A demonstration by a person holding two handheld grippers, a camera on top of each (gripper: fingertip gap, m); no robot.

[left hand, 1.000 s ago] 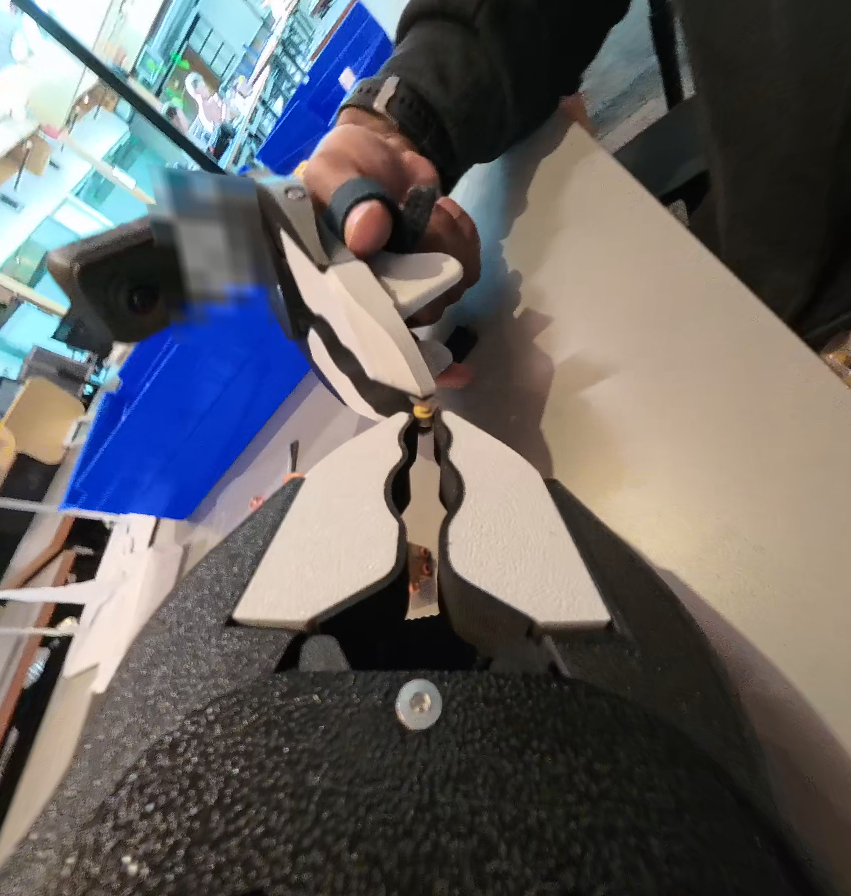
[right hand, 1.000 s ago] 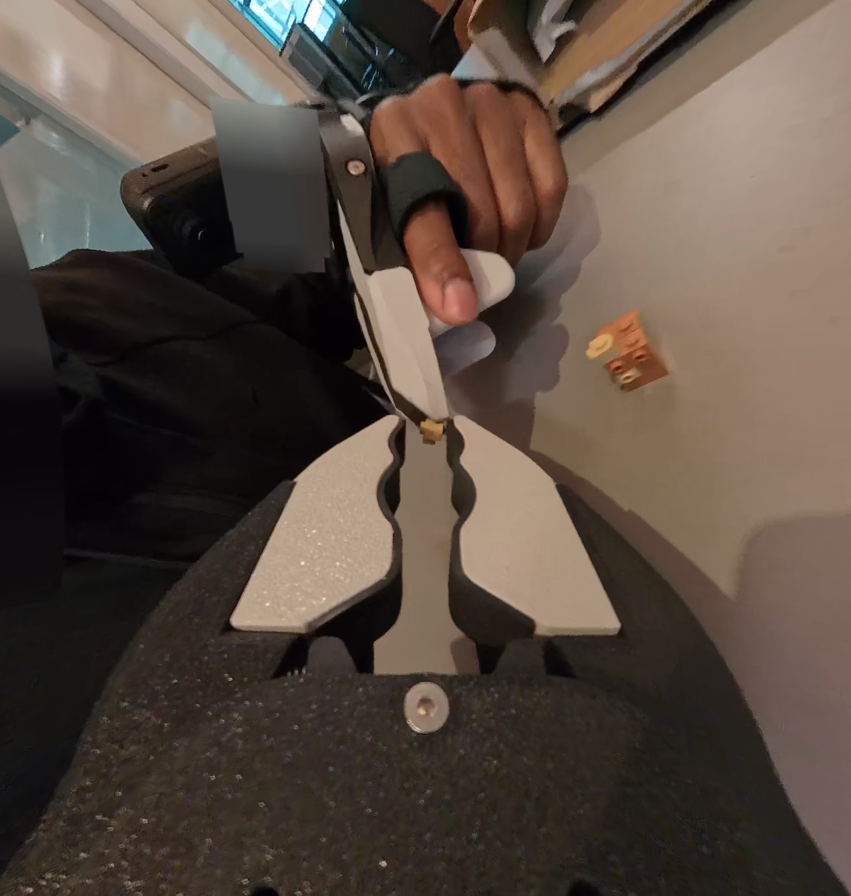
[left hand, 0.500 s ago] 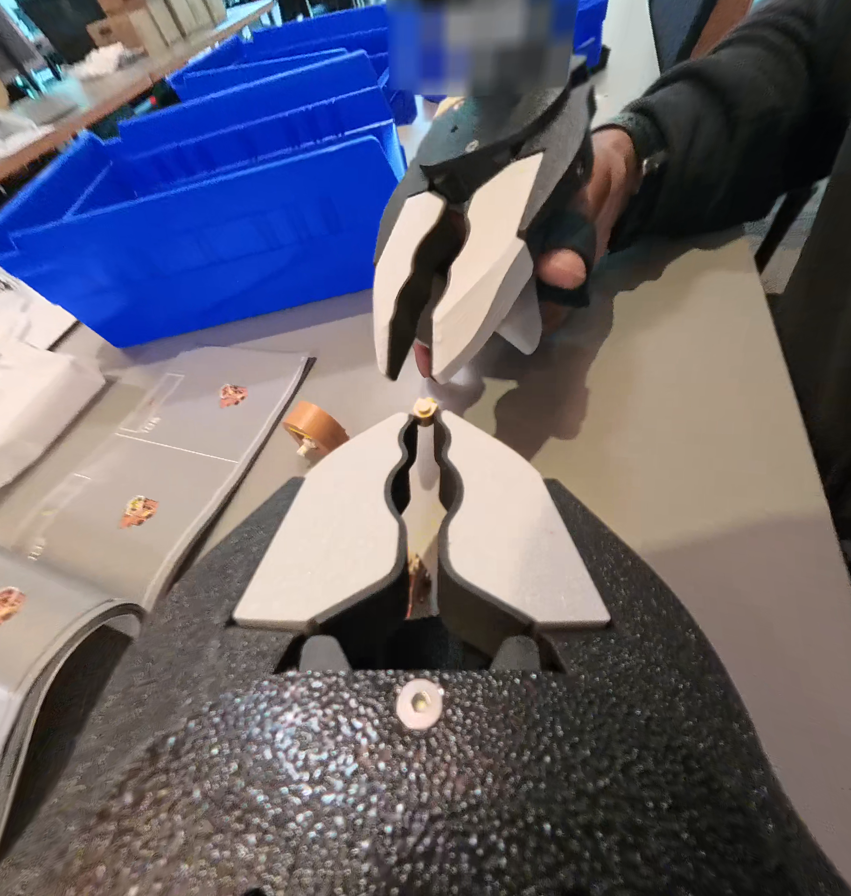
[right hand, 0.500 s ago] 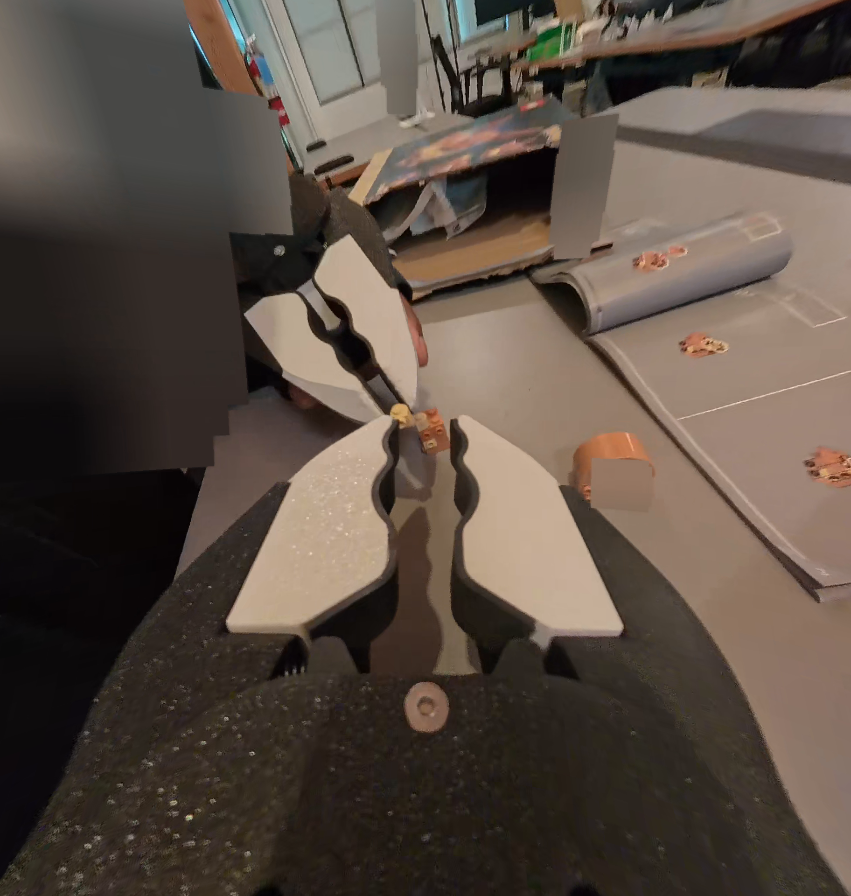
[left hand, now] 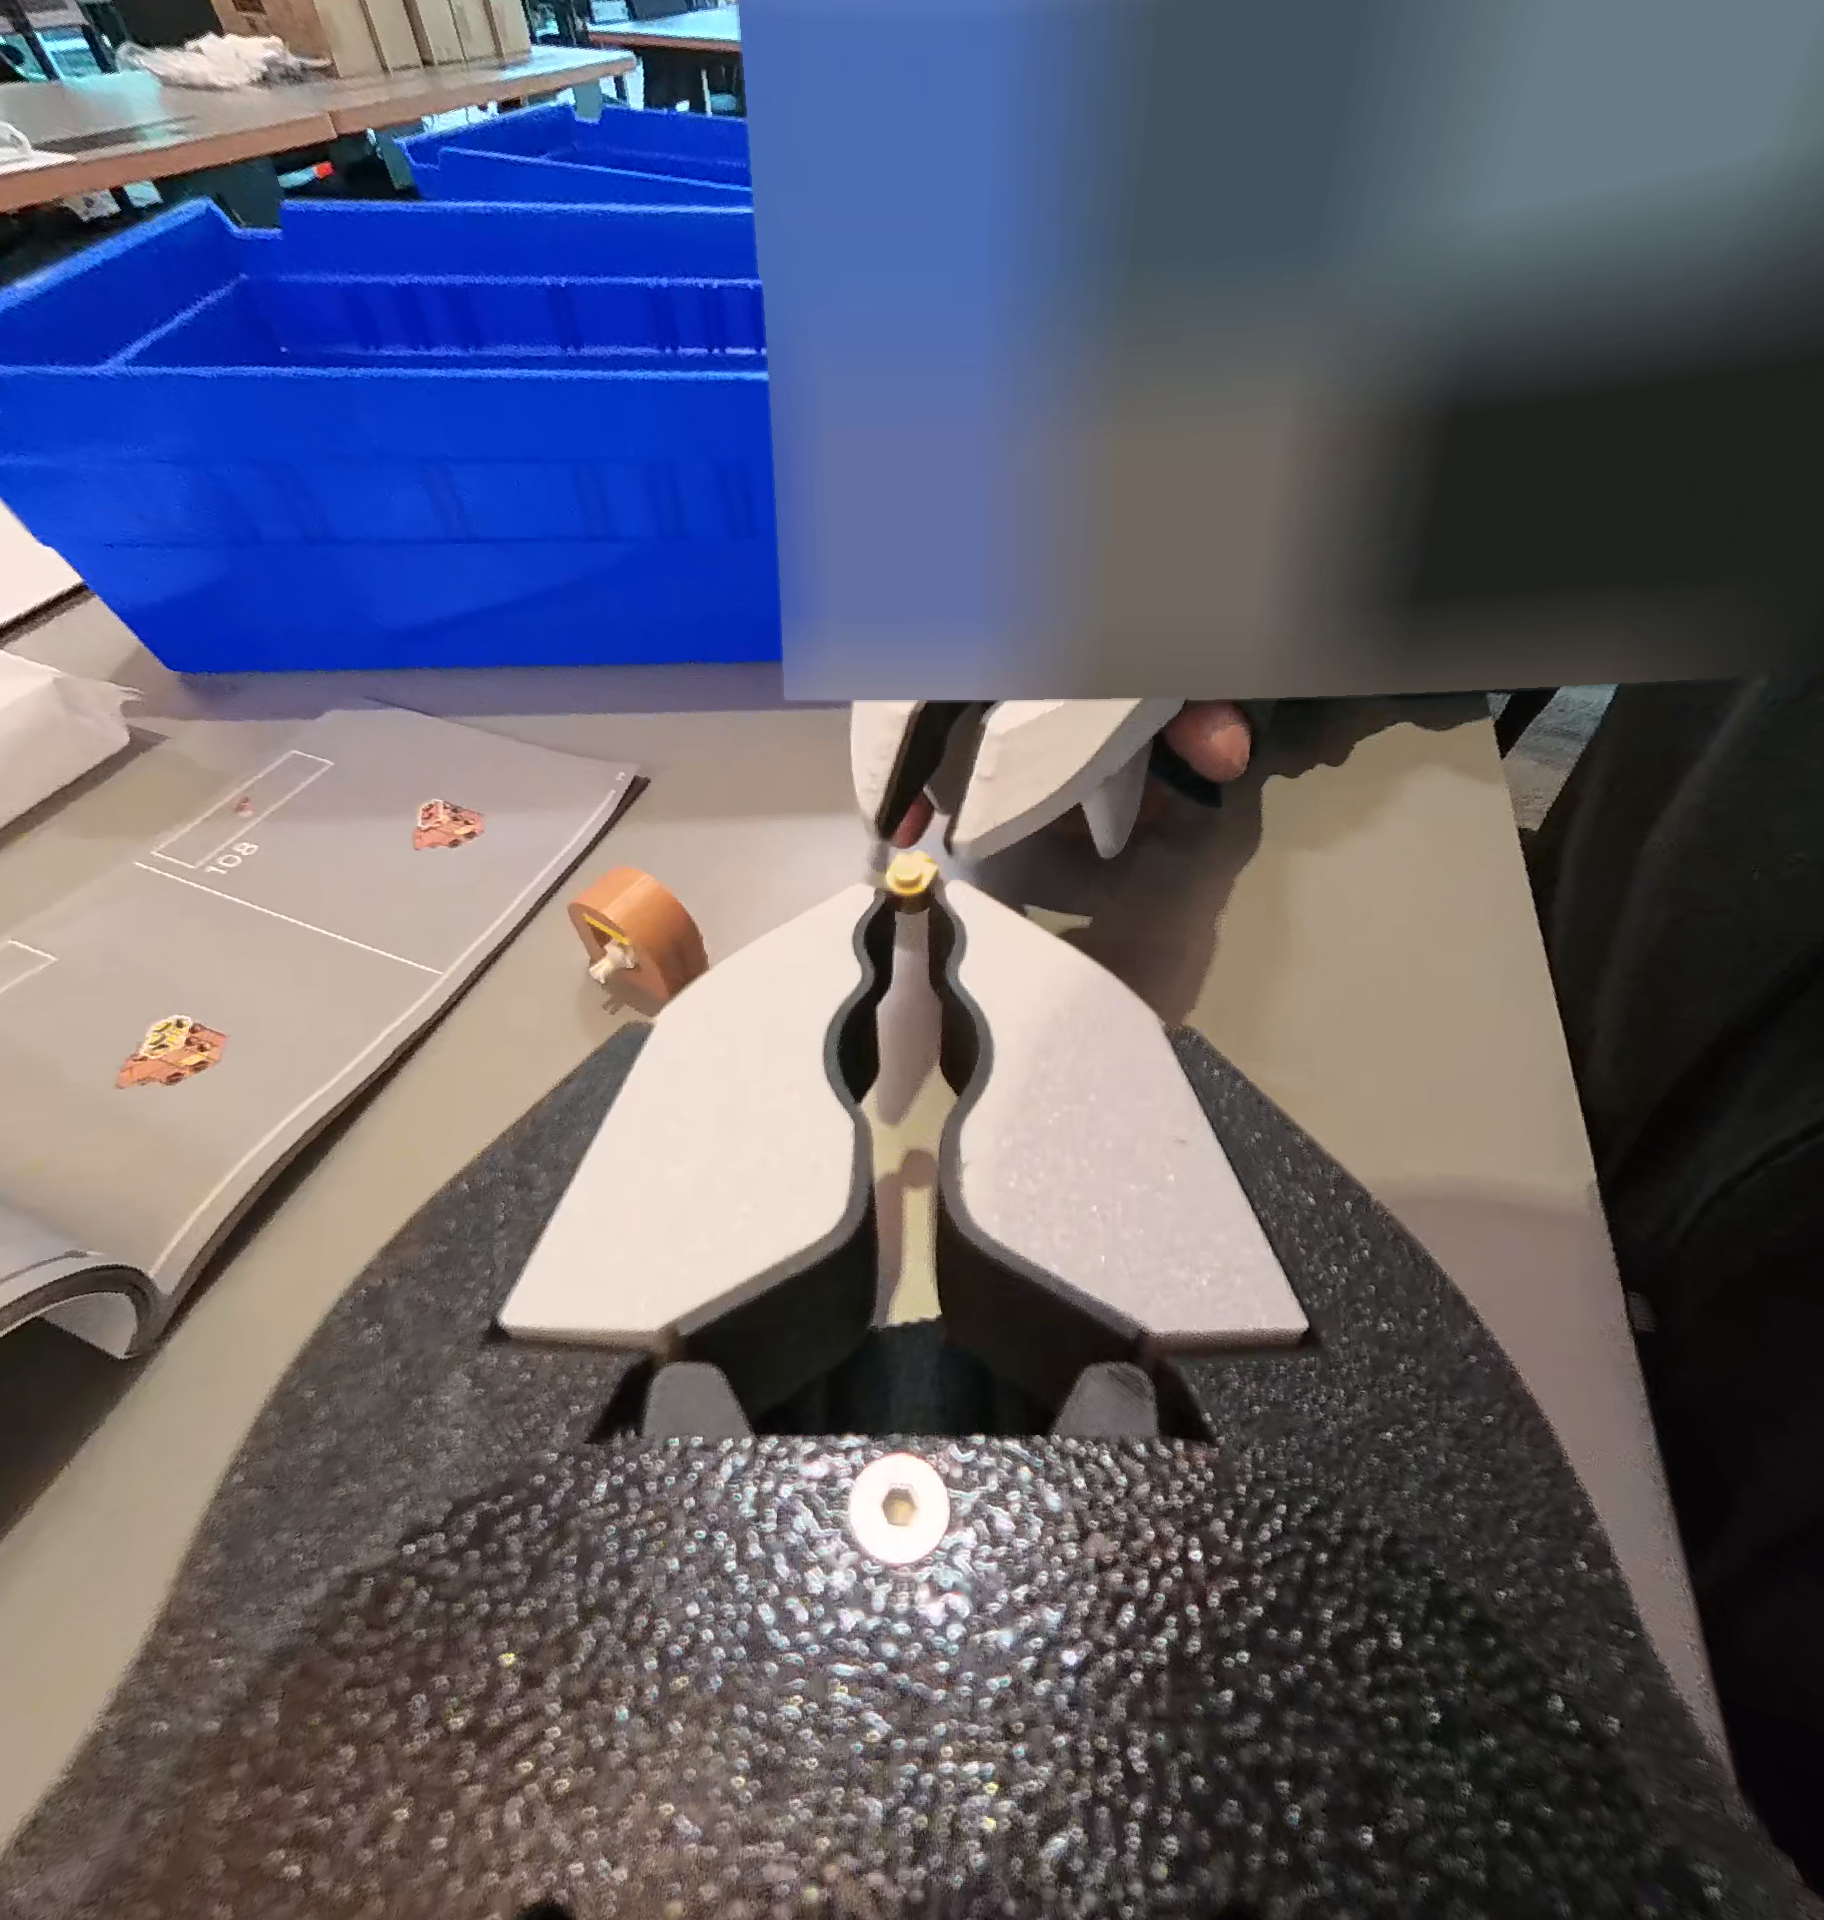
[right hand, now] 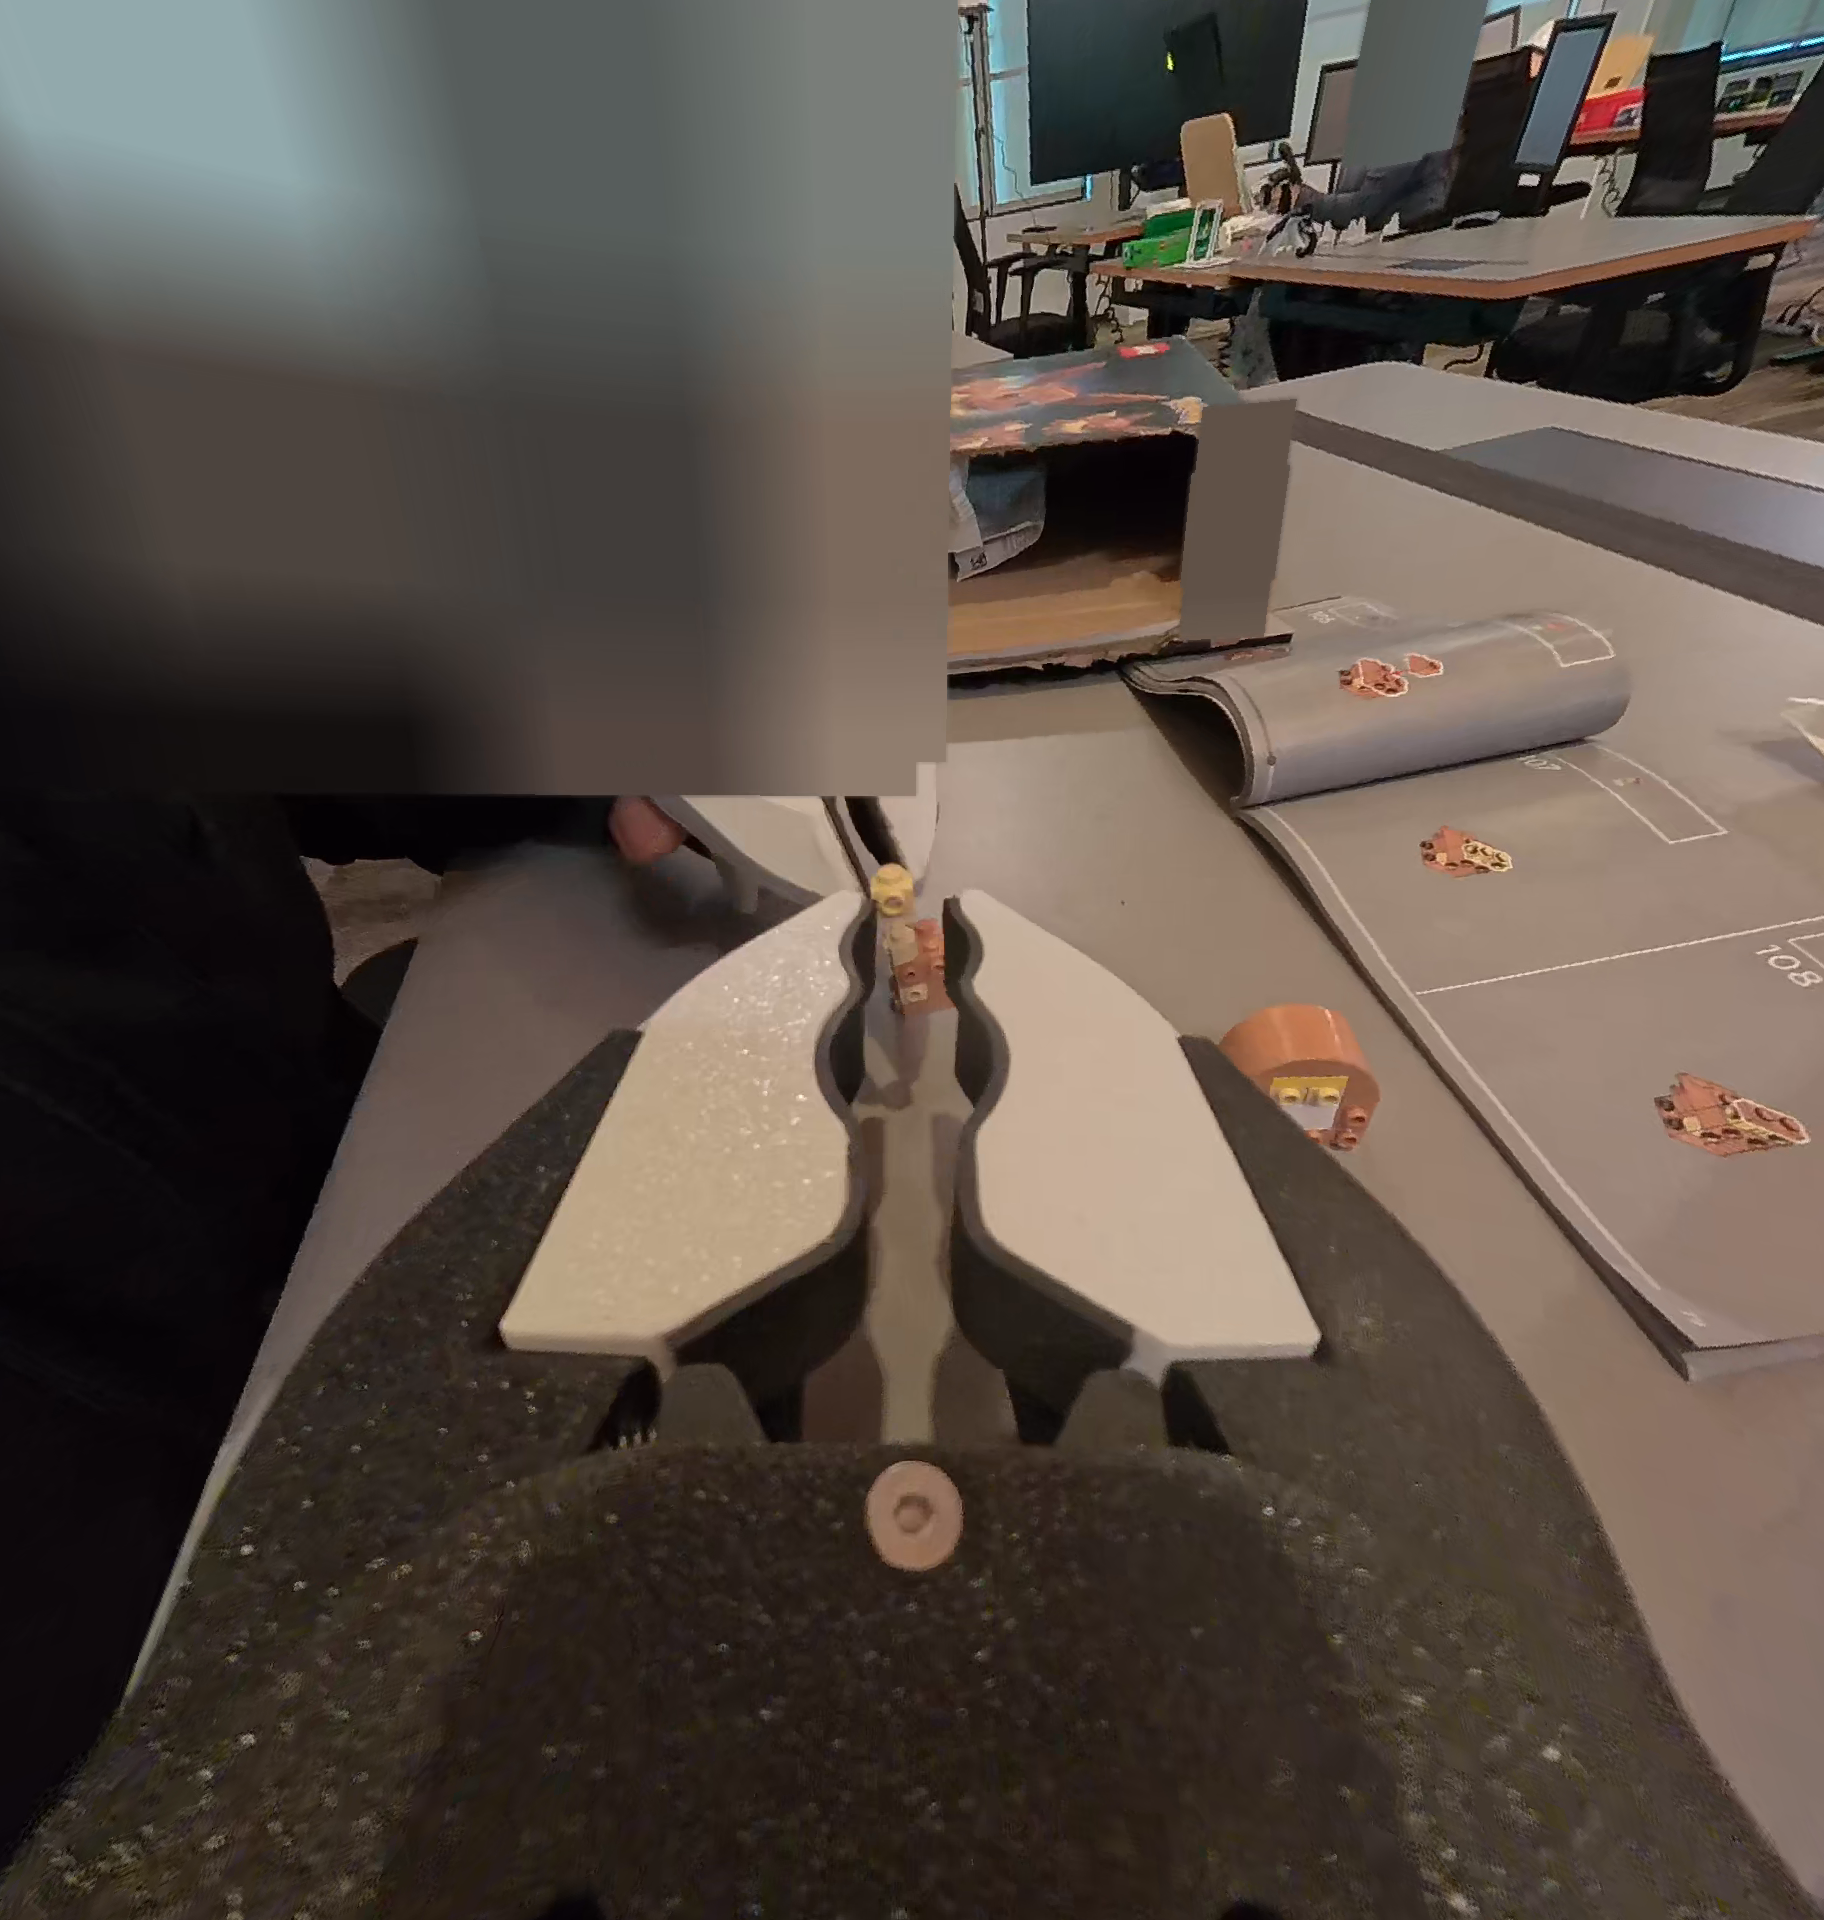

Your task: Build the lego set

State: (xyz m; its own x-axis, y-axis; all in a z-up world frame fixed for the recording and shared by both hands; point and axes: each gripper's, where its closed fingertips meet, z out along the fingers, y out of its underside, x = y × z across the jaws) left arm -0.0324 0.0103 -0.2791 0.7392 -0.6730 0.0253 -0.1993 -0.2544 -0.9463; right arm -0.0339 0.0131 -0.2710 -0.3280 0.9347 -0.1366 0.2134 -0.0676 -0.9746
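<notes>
My left gripper (left hand: 910, 902) is shut on a small yellow round stud piece (left hand: 910, 876), pinched at the very fingertips. My right gripper (right hand: 913, 914) is shut on a small brown brick assembly (right hand: 923, 971) with a tan part, which sits between its pads just behind the tips. The two grippers meet tip to tip above the grey table (left hand: 1355, 1039). In the right wrist view the yellow piece (right hand: 892, 891) sits just above and left of the brown assembly, close to it. In the left wrist view the right gripper (left hand: 923, 831) hangs directly above the yellow piece.
A brown round part with a yellow insert (left hand: 638, 935) (right hand: 1297, 1060) lies on the table beside an open grey instruction booklet (left hand: 264, 987) (right hand: 1614, 1039). Blue bins (left hand: 420, 468) stand behind. A torn cardboard box (right hand: 1074, 520) lies farther back. The table's edge and a person in dark clothing (left hand: 1718, 1039) are close by.
The brown assembly lay on the table a second ago; my right gripper came around it and narrowed on it. Both grippers levelled out and drew tip to tip. The left kept the yellow piece.
</notes>
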